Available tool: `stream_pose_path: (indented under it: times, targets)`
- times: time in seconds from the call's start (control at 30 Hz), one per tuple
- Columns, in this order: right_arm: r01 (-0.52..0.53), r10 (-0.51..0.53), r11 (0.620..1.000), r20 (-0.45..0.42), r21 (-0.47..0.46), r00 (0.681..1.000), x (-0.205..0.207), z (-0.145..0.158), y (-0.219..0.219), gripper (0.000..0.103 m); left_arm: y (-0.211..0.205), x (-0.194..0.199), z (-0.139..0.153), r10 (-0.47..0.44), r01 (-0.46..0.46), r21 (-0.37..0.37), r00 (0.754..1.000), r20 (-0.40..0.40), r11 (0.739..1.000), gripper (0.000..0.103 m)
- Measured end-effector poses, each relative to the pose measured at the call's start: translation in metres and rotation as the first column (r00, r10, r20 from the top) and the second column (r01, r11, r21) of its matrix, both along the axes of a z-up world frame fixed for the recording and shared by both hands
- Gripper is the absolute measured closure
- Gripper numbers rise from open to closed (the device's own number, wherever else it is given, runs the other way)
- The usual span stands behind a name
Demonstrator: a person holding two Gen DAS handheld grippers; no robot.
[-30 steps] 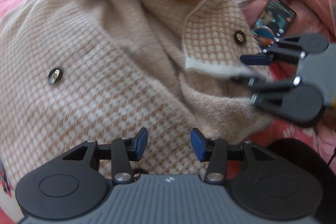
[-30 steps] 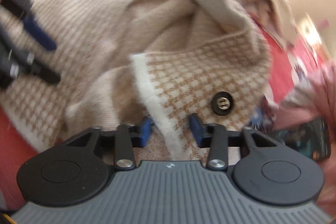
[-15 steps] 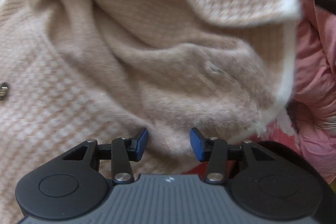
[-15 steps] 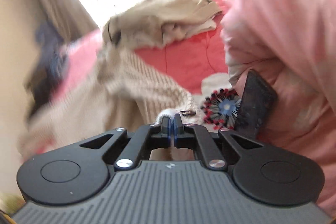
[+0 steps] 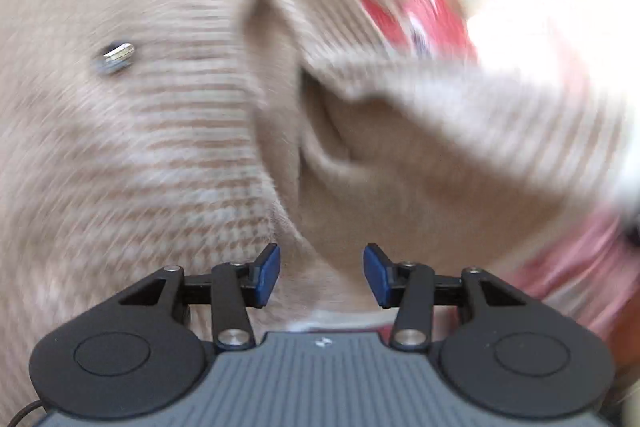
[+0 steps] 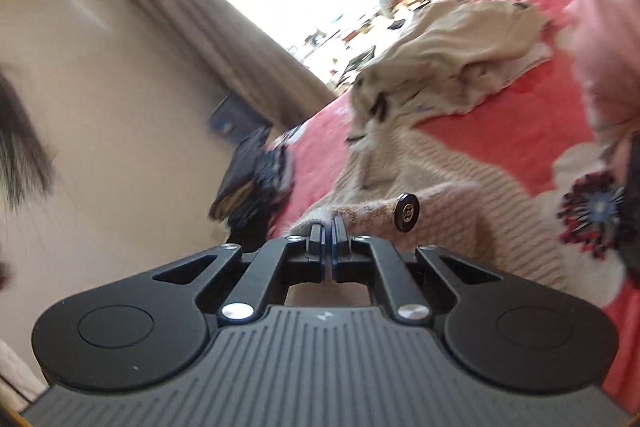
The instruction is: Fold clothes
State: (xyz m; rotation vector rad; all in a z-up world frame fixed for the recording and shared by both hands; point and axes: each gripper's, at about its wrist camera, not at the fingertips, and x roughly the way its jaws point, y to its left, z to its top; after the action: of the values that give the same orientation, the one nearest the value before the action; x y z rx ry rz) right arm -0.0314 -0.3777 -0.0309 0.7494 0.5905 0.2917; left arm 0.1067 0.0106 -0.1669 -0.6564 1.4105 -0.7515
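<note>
Folding looks barely begun: right tongs [image 6: 328, 231] clenched on the cardigan [image 6: 452, 215] edge, left tongs [image 5: 322, 273] released, cardigan unfolded on the bed [image 6: 516, 131].

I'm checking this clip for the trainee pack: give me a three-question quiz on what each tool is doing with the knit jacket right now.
1. True or false: the left tool is clamped on the beige knit jacket.
2. Which tool grips the jacket's edge? A) left B) right C) neither
3. Fill in: in the right wrist view, just right of the right tool, sits a black ____ on the jacket.

Key: 1. False; its jaws stand apart with fabric beyond them. 2. B; the right tool's jaws are closed on the jacket's edge. 3. button.
</note>
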Motion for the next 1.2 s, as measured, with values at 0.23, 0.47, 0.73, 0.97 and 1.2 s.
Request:
stream_pose_path:
  times: [0.23, 0.47, 0.73, 0.97, 1.2]
  targets:
    - [-0.194, 0.191, 0.980, -0.079, -0.033, 0.978, -0.006, -0.025, 0.074, 0.102, 0.075, -0.003, -0.021, 0.146, -0.191, -0.176, 0.960, -0.241, 0.966, 0.048]
    - [-0.147, 0.147, 0.989, -0.081, 0.013, 0.986, -0.027, -0.027, 0.075, 0.102, 0.066, -0.028, -0.064, 0.120, -0.352, -0.383, 0.850, -0.513, 0.854, 0.036]
    - [-0.100, 0.101, 0.995, -0.075, 0.024, 0.992, -0.042, -0.024, 0.071, 0.102, 0.025, -0.030, -0.072, 0.077, -0.378, -0.424, 0.814, -0.576, 0.823, 0.033]
    - [-0.142, 0.146, 0.989, -0.085, 0.050, 0.986, -0.047, -0.035, 0.078, 0.102, 0.020, -0.014, -0.059, 0.119, -0.385, -0.462, 0.855, -0.505, 0.799, 0.038]
    - [-0.270, 0.265, 0.962, -0.124, -0.028, 0.956, -0.042, -0.055, 0.111, 0.101, 0.051, -0.016, -0.027, 0.200, -0.273, -0.262, 0.940, -0.276, 0.926, 0.084]
